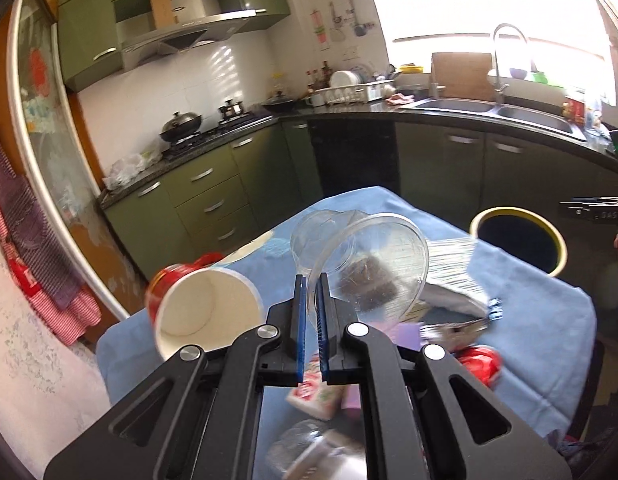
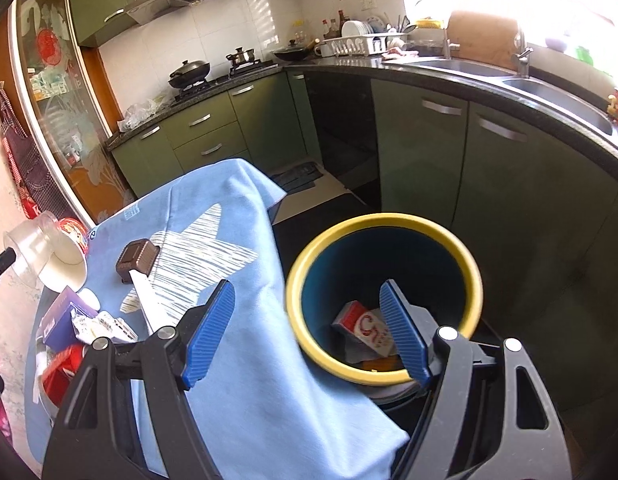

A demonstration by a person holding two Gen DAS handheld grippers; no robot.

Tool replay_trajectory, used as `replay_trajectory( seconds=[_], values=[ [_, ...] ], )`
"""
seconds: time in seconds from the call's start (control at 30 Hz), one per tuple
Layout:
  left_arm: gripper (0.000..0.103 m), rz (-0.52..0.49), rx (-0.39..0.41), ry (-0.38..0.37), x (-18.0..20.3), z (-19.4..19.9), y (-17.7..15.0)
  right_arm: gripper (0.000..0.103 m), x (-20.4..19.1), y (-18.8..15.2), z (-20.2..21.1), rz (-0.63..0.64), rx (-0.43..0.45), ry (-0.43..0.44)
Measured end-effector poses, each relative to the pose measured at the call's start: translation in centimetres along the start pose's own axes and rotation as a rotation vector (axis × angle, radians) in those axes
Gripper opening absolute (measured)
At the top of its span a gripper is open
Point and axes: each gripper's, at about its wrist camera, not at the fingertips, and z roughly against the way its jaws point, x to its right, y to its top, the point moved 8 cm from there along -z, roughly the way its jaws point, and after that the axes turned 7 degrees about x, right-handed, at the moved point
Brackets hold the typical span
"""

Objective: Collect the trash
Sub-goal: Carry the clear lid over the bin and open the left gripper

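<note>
Left wrist view: left gripper (image 1: 312,280) pinched on the rim of a clear plastic cup (image 1: 365,264), lifted above the blue-clothed table (image 1: 549,320). Seemingly a second clear cup nested behind it; cannot tell for certain. White paper cup (image 1: 207,312) lying on its side just left of the fingers; red wrapper (image 1: 479,364) and other litter scattered below. Yellow-rimmed bin (image 1: 521,240) beyond the table's far right edge, well apart from the held cup.

Right wrist view: right gripper (image 2: 309,320) spread wide, holding nothing, poised over the bin (image 2: 385,224). Red-and-white packet (image 2: 363,326) already at the bottom. Brown container (image 2: 138,258) on the cloth.

Step in hand, probably: carrying the cup to the bin. Next move calls for swinging right over the rim, then releasing; right gripper likely needs to clear the opening.
</note>
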Motion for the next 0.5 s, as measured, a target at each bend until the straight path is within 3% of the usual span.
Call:
replay_trajectory(
  seconds=[0.2,0.5],
  values=[
    [0.006,-0.063,0.003,-0.141,7.1,-0.3,3.4,0.071,3.5,-0.2,2.5,-0.037,0.039,-0.030],
    [0.006,-0.220,-0.053,-0.362,21.9,-4.3,6.6,0.071,10.4,-1.3,5.3,-0.135,0.079,-0.101]
  ],
)
